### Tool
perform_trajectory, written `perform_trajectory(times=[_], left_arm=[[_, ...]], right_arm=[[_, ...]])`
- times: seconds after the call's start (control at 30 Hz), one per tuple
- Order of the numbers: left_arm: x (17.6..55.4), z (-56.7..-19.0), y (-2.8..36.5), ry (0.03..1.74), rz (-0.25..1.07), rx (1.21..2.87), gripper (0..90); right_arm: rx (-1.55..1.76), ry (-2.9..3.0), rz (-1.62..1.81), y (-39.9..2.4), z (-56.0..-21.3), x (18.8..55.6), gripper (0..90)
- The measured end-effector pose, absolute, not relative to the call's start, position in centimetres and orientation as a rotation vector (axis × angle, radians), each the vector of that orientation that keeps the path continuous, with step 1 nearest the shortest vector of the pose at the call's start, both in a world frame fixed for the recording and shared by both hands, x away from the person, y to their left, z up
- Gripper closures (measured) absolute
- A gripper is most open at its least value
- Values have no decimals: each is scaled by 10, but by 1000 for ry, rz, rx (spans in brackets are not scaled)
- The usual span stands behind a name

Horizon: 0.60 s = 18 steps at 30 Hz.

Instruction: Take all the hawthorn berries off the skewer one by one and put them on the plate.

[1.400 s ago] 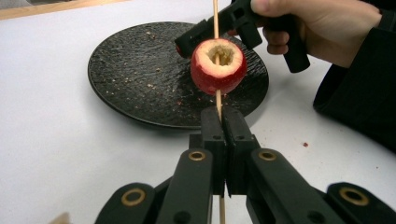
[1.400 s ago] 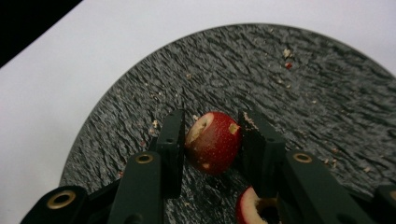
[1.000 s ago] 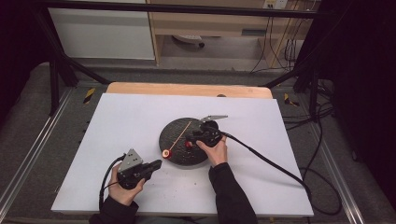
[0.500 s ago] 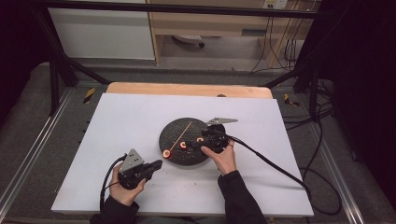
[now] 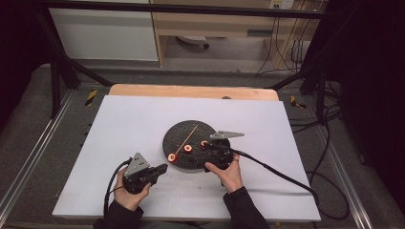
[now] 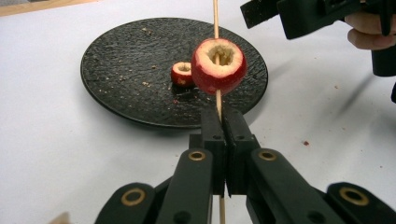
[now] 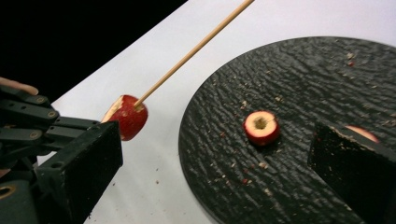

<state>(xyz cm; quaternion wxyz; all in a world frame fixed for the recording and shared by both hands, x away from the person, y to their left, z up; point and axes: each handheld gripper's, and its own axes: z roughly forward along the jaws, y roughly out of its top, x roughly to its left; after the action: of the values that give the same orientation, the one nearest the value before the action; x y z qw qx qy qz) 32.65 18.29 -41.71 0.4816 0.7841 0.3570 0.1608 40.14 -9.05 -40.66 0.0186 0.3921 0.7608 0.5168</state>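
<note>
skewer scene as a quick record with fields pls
skewer: thin wooden stick, clamped in the left hand-held gripper, slanting over the plate
on skewer: one hollowed red fruit piece
plate: dark, round, on the white table
loose pieces: one cored piece on the plate, another partly hidden by a jaw
right hand-held gripper: jaws just opened, pressing on nothing

Both grippers are matte black: the left gripper (image 5: 161, 168) and right gripper (image 5: 208, 144) each carry a grey three-cornered plate and trail a black cable. Brass-ringed pivots dot the linkages. The person wears dark long sleeves.
</note>
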Motion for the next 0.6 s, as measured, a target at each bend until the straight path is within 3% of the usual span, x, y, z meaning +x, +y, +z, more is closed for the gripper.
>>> perform_trajectory(times=[0.33,0.6], left_arm=[[325,-421,171,852,392,1934,884],[324,-423,162,845,393,1938,884]], right_arm=[[1238,2346,1691,-84,-413,395,106],[1237,2353,1731,-79,-419,393,221]])
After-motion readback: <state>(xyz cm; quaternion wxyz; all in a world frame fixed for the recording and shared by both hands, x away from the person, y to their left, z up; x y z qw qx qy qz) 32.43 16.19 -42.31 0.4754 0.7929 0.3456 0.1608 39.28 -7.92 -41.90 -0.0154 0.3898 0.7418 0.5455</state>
